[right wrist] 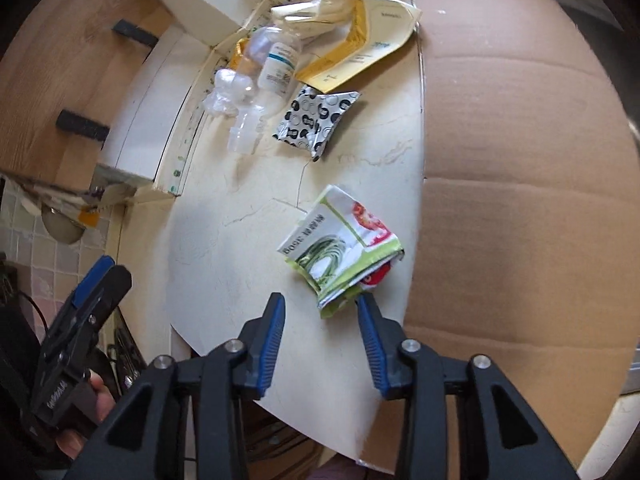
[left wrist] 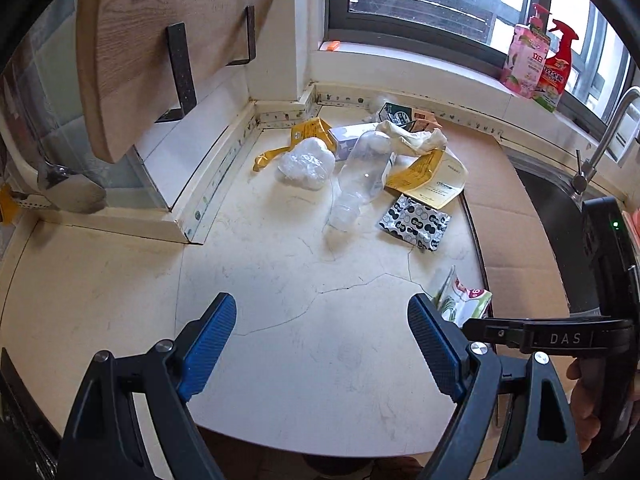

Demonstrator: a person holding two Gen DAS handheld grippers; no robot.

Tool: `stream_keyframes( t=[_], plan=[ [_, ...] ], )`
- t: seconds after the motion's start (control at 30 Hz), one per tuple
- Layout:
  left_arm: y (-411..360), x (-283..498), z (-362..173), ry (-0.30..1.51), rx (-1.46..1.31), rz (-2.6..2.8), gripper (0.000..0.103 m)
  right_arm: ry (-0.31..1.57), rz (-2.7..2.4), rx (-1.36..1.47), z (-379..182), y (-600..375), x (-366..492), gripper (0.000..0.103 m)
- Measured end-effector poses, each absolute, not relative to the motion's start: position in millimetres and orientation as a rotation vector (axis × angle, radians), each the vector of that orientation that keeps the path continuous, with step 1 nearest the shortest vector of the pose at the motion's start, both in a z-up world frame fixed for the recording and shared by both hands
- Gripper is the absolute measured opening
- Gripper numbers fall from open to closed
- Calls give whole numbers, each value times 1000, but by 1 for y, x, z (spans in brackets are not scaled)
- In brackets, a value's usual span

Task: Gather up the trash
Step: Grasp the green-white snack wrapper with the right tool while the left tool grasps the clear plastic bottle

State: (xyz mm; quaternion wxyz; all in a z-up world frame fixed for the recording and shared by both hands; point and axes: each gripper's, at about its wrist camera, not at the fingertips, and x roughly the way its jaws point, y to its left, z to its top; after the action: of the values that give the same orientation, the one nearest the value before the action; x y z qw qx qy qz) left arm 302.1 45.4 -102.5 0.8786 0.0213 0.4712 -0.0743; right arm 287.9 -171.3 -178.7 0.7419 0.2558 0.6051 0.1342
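Note:
Trash lies on a cream counter (left wrist: pixel 280 280): a clear plastic bottle (left wrist: pixel 360 176), a crumpled clear bag (left wrist: pixel 306 164), yellow envelopes (left wrist: pixel 430 178), a black-and-white foil packet (left wrist: pixel 414 222) and a green-and-white snack packet (left wrist: pixel 460 300). My left gripper (left wrist: pixel 322 316) is open and empty above the bare counter, well short of the pile. My right gripper (right wrist: pixel 322 308) is open, just in front of the snack packet (right wrist: pixel 344 248), with its right finger by the packet's near corner. The bottle (right wrist: pixel 264 88) and foil packet (right wrist: pixel 316 120) lie farther off.
A flattened cardboard sheet (right wrist: pixel 520 160) covers the counter's right side. A sink with a tap (left wrist: pixel 600 148) lies beyond it. Two spray bottles (left wrist: pixel 540 60) stand on the window sill. A wooden shelf (left wrist: pixel 160 40) hangs at left. The counter's front edge (left wrist: pixel 320 450) is close.

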Motion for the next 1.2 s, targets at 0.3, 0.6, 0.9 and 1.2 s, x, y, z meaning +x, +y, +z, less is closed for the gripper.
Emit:
stream_keyframes(
  t=[0.3,0.6,0.9,1.2],
  plan=[
    [51,313,-108,991,18,-134,86,1350,222,667,-190,-183,301,39],
    [46,333,-109,991,42,-142,86,1336,178,556,-188,-176,320,17],
    [11,385,-105,975,67,-229,86,1217,192,491,-158,-194,336,8],
    [-30,457,-125,1024,128,-285,72,1110,154,527,-139,-240,365,8]
  ],
)
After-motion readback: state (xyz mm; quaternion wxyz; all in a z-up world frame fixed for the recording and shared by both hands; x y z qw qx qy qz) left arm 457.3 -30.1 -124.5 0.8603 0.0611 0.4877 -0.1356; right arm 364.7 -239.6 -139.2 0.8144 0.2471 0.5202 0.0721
